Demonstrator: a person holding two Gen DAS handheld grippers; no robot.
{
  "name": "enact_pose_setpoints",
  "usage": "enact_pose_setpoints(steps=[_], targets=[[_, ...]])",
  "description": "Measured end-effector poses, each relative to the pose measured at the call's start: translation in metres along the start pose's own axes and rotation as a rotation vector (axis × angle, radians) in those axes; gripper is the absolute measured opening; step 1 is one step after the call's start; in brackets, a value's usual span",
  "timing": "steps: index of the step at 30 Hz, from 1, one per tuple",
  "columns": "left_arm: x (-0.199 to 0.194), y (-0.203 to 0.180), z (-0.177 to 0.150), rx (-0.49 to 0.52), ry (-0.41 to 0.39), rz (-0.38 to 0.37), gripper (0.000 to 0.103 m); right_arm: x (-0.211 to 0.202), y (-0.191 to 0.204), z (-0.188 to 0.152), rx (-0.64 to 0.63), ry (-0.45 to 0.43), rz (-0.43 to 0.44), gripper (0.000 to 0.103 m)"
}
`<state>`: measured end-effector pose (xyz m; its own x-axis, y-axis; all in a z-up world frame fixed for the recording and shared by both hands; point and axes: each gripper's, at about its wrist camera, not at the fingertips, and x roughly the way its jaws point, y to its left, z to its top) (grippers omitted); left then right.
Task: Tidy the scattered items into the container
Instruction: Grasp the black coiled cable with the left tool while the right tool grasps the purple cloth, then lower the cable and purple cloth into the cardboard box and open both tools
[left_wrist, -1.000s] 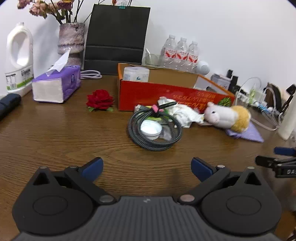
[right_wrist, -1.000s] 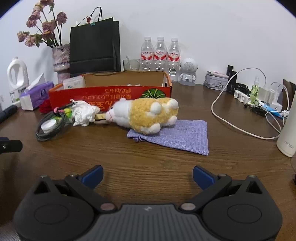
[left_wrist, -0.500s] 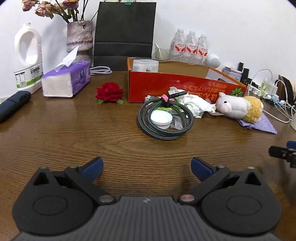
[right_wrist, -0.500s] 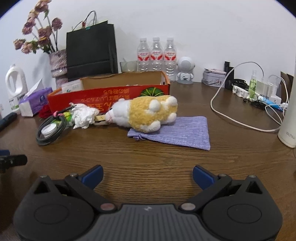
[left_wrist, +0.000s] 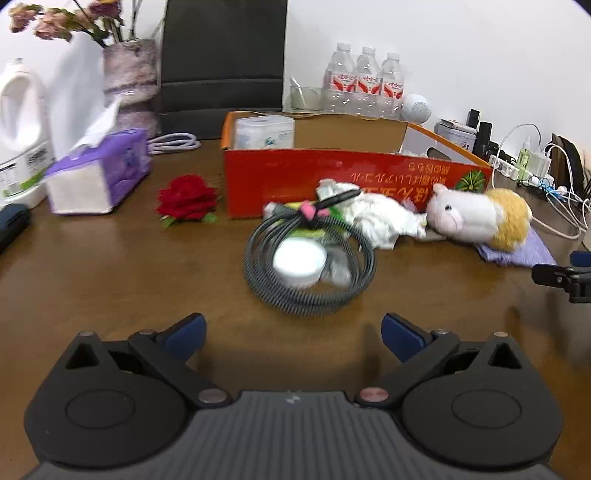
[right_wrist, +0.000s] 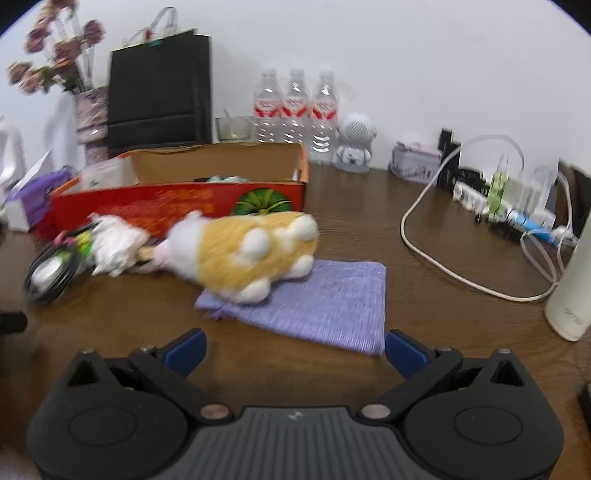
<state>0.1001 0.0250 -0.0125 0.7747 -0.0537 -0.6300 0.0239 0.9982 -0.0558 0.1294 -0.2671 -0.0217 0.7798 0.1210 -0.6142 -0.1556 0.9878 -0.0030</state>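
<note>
An open orange cardboard box (left_wrist: 332, 177) (right_wrist: 177, 199) stands on the wooden table. In front of it lie a coiled dark cable (left_wrist: 308, 258) around a small white tub (left_wrist: 299, 260), crumpled white tissue (left_wrist: 380, 218), a white and yellow plush toy (left_wrist: 476, 218) (right_wrist: 243, 247) on a purple cloth pouch (right_wrist: 317, 302), and a red rose (left_wrist: 186, 199). My left gripper (left_wrist: 293, 328) is open, a short way before the cable coil. My right gripper (right_wrist: 293, 345) is open, just short of the pouch's near edge. Neither holds anything.
A purple tissue pack (left_wrist: 99, 173), a white jug (left_wrist: 22, 129), a vase of dried flowers (left_wrist: 129, 85) and a black bag (left_wrist: 221, 62) stand at the back left. Water bottles (right_wrist: 295, 110), white cables (right_wrist: 461, 258), a power strip (right_wrist: 491, 206) and a white cylinder (right_wrist: 572, 288) crowd the right.
Both grippers have moved forward: the cable coil looms larger in the left view, the plush toy and pouch in the right view. Both stay open.
</note>
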Motion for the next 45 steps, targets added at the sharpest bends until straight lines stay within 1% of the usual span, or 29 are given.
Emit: enact_pose_setpoints(steps=[2,4,7,10,12,13,14,15,17,18,19,20,22,26,31,40,45], targets=[[0.013,-0.003,0.009,-0.004,-0.003,0.004,0.103,0.014,-0.006,0.007,0.016,0.019,-0.007,0.103],[0.025,-0.009,0.016,0.017,-0.019,0.011,0.103,0.024,-0.011,0.01,0.025,0.035,-0.001,0.103],[0.038,-0.015,0.024,0.039,-0.011,0.036,0.103,0.037,-0.017,0.01,0.047,0.064,0.013,0.103],[0.049,-0.015,0.028,0.02,0.009,0.031,0.103,0.039,-0.015,0.009,0.026,0.048,0.016,0.101],[0.05,-0.012,0.031,-0.001,0.0,0.021,0.103,0.038,-0.015,0.008,0.02,0.04,0.028,0.096],[0.05,-0.011,0.031,-0.012,0.0,0.012,0.103,0.037,-0.015,0.008,0.019,0.034,0.027,0.089],[0.05,-0.01,0.031,-0.022,-0.002,0.005,0.103,0.035,-0.015,0.008,0.019,0.028,0.025,0.079],[0.048,-0.008,0.031,-0.03,-0.007,-0.001,0.096,0.034,-0.015,0.008,0.019,0.02,0.023,0.072],[0.045,-0.007,0.03,-0.04,-0.013,-0.009,0.093,0.03,-0.015,0.009,0.022,0.011,0.04,0.04],[0.042,-0.006,0.029,-0.046,-0.014,-0.015,0.092,0.028,-0.015,0.009,0.018,0.008,0.043,0.033],[0.04,-0.006,0.028,-0.05,-0.015,-0.02,0.092,0.027,-0.015,0.008,0.015,0.007,0.049,0.019],[0.037,-0.005,0.027,-0.052,-0.017,-0.022,0.091,0.025,-0.014,0.008,0.009,0.004,0.052,0.015],[0.031,-0.004,0.024,-0.06,-0.03,-0.026,0.088,0.019,-0.008,0.004,-0.019,-0.018,0.042,0.013],[0.011,0.002,0.019,-0.094,-0.06,-0.05,0.088,0.0,-0.002,-0.001,-0.051,-0.071,0.042,0.01],[-0.016,0.006,0.014,-0.103,-0.104,-0.075,0.088,-0.029,-0.002,-0.004,-0.066,-0.139,0.03,0.009],[-0.055,0.003,0.012,-0.116,-0.165,-0.138,0.089,-0.077,-0.004,0.004,-0.07,-0.262,0.021,0.009],[-0.064,0.001,0.01,-0.114,-0.174,-0.158,0.089,-0.09,0.003,0.009,-0.089,-0.299,0.04,0.009]])
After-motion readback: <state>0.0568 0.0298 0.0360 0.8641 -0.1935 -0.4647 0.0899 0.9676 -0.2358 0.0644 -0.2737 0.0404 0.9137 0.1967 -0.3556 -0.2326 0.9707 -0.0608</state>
